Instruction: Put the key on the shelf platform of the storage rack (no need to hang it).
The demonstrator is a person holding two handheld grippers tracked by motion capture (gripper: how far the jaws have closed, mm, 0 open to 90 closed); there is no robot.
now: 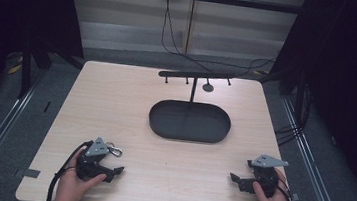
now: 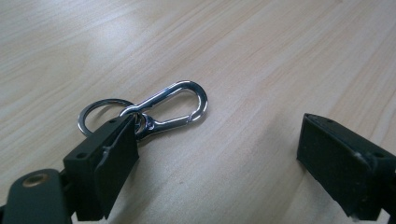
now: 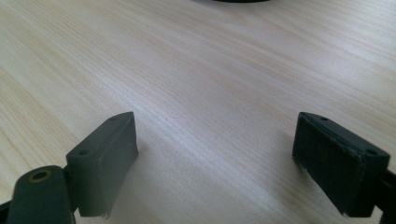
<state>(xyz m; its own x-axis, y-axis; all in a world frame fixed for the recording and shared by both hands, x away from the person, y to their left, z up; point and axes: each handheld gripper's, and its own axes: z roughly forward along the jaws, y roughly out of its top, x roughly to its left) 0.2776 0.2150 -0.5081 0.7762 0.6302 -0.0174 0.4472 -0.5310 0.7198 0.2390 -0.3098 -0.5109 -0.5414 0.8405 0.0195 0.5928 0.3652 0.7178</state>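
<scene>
A silver carabiner clip (image 2: 173, 106) joined to a key ring (image 2: 95, 114) lies flat on the wooden table (image 1: 161, 149). In the high view the carabiner clip (image 1: 114, 149) rests just beyond my left gripper (image 1: 108, 171), which sits low at the table's front left. The left gripper (image 2: 212, 154) stands open, its left finger (image 2: 109, 163) covering part of the ring and nothing pressed between the pads. My right gripper (image 1: 238, 179) rests at the front right. In its own view the right gripper (image 3: 215, 158) is open over bare wood.
A black oval tray (image 1: 189, 121) lies at the table's centre. Behind it stands a black T-shaped rack (image 1: 195, 75) with small hooks under its bar. Cables hang along the back wall. Dark curtains flank the table.
</scene>
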